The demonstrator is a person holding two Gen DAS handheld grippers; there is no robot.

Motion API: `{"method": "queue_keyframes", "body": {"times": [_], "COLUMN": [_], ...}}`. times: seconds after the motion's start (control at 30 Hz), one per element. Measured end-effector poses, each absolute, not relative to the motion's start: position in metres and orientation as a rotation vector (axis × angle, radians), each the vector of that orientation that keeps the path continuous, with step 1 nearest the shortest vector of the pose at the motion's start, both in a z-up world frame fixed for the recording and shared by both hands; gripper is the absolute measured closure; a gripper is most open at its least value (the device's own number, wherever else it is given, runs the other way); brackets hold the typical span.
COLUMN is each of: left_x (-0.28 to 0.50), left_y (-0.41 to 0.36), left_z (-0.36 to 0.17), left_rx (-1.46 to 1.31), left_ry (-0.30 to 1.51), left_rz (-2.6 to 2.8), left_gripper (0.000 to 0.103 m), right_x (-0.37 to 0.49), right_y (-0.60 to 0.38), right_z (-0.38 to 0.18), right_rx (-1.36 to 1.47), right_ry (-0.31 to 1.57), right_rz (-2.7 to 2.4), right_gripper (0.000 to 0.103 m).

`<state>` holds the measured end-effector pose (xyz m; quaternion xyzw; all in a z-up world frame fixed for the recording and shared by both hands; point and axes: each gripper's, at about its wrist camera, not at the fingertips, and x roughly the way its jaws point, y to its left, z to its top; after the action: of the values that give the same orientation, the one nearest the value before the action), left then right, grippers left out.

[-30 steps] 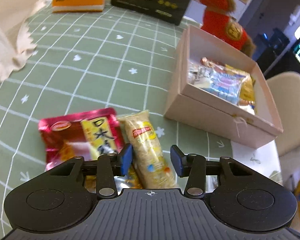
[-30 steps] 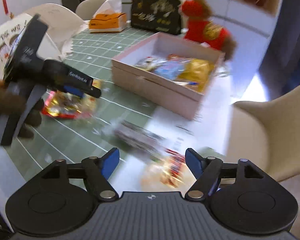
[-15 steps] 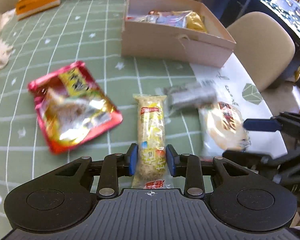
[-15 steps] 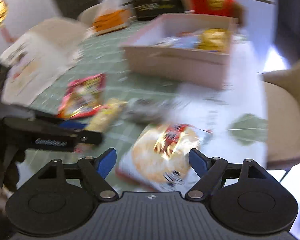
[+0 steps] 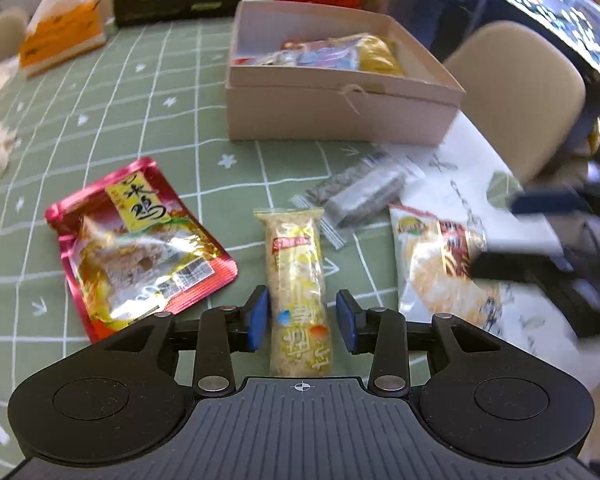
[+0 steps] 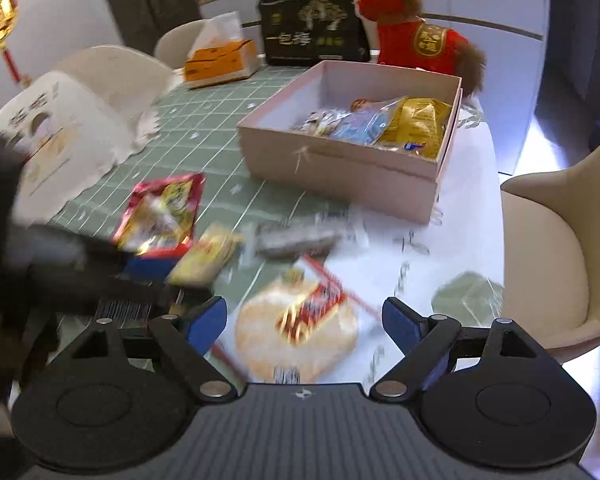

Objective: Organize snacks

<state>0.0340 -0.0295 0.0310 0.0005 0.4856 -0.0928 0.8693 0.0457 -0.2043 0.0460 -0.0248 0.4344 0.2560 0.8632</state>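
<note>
We find yellow snack bar (image 5: 298,280) lengthwise between left gripper (image 5: 302,316) pads, jaws opening, untouched | right gripper (image 6: 304,320) opening over round cracker pack (image 6: 296,332) | pink box (image 5: 340,108) holds packets.

Left of the yellow bar (image 5: 298,280) under my claw, the red pouch (image 5: 136,246) carries a yellow label with large black Chinese characters, roughly 口水鸡. Far behind the bar, the black box (image 6: 314,28) shows gold characters, about 一包梅. The bar's own red label and the print on the round cracker pack (image 5: 440,264) are too blurred to read.
</note>
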Motion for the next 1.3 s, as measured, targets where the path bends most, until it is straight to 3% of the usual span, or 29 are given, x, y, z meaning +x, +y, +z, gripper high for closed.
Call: {"method": "queue_keyframes", "body": {"times": [0.07, 0.2, 0.43, 0.6, 0.77, 0.8, 1.1, 1.3], "left_x": [0.031, 0.030, 0.024, 0.019, 0.010, 0.008, -0.001, -0.005], "left_y": [-0.026, -0.004, 0.013, 0.018, 0.022, 0.022, 0.021, 0.019], "left_z": [0.032, 0.033, 0.032, 0.030, 0.029, 0.029, 0.029, 0.028], "left_rx": [0.005, -0.088, -0.188, -0.221, -0.230, -0.223, -0.219, -0.208], "left_ry": [1.023, 1.067, 1.063, 1.032, 1.029, 1.028, 1.010, 0.993], "left_rz": [-0.190, -0.175, -0.174, -0.177, -0.182, -0.185, -0.183, -0.167], "left_gripper": [0.068, 0.068, 0.068, 0.068, 0.068, 0.068, 0.068, 0.068], "right_x": [0.058, 0.067, 0.034, 0.054, 0.104, 0.111, 0.107, 0.121], "right_y": [-0.190, -0.177, -0.181, -0.187, -0.165, -0.157, -0.100, -0.124], "right_z": [0.036, 0.017, 0.015, 0.040, 0.022, 0.019, 0.009, 0.014], "right_rx": [-0.068, -0.065, -0.275, -0.087, 0.193, 0.212, -0.105, 0.179], "right_ry": [0.916, 1.005, 1.004, 0.997, 1.104, 1.102, 0.964, 1.009], "right_rz": [0.517, 0.482, 0.397, 0.419, 0.366, 0.360, 0.393, 0.280], "right_gripper": [0.017, 0.018, 0.017, 0.017, 0.017, 0.012, 0.011, 0.010]}}
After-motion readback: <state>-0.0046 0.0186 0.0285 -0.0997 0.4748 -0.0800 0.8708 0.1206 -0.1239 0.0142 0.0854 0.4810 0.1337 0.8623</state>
